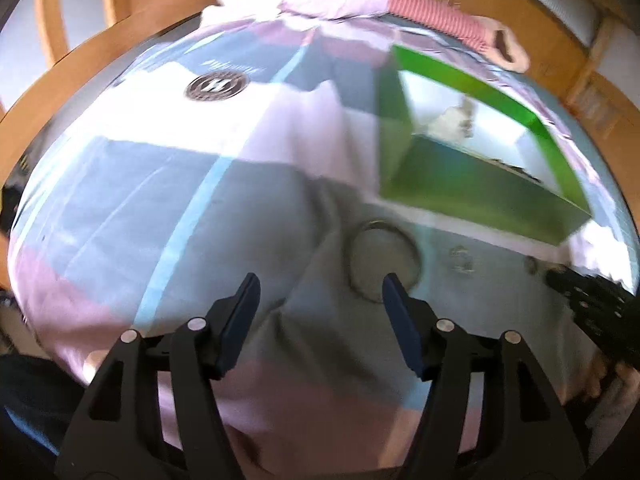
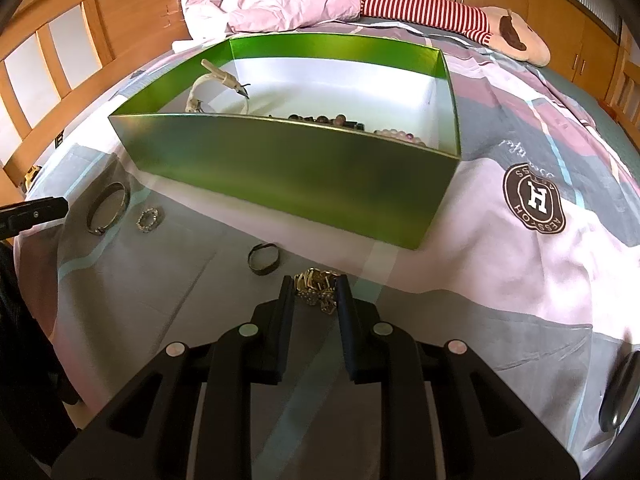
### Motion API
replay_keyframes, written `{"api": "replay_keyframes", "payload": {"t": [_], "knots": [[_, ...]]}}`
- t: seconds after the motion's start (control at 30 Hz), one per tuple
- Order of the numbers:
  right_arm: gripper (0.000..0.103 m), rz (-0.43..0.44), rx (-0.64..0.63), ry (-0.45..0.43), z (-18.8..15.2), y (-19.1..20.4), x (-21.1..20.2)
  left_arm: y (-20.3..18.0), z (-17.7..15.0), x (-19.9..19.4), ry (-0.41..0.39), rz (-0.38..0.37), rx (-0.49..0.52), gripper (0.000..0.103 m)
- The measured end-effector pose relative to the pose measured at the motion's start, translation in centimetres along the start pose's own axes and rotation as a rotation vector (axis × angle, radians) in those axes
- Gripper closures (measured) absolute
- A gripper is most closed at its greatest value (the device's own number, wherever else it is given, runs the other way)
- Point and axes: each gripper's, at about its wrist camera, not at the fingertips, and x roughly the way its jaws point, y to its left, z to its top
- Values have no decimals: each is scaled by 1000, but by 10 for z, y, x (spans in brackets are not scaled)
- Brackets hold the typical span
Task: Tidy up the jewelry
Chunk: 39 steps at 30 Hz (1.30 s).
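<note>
The right gripper point(image 2: 314, 294) is closed on a tangle of gold-coloured jewelry point(image 2: 316, 286), its pads pressing either side of the cluster just above the patchwork bedspread point(image 2: 500, 280). Beyond it, the green box point(image 2: 288, 172) sits on the bed, already holding beaded bracelets point(image 2: 332, 120) and a pale bangle point(image 2: 200, 92) on its white floor. Left of the gripper and near the box lie a dark band point(image 2: 263, 258), a small studded ring point(image 2: 149, 219) and a large metal bangle point(image 2: 108, 208). The left gripper point(image 1: 318, 292) stands with jaws apart and nothing between them, hovering near that large bangle point(image 1: 384, 260) in a blurred view.
</note>
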Motion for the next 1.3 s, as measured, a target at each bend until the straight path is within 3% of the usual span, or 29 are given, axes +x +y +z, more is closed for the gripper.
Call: {"api": "replay_keyframes", "payload": {"t": [0.17, 0.3, 0.8, 0.93, 1.17, 1.3], "knots": [[81, 7, 1, -3, 1, -2, -1, -37, 0, 9, 13, -63, 90, 37], [81, 8, 2, -8, 1, -2, -2, -53, 0, 29, 66, -90, 92, 37], [81, 7, -14, -8, 4, 0, 1, -31, 7, 37, 67, -133, 16, 31], [81, 7, -20, -7, 4, 2, 2, -35, 2, 44, 89, -99, 28, 31], [81, -6, -33, 10, 3, 4, 8, -63, 8, 58, 94, 44, 118, 30], [81, 6, -17, 15, 4, 2, 10, -68, 13, 63, 95, 77, 119, 28]]}}
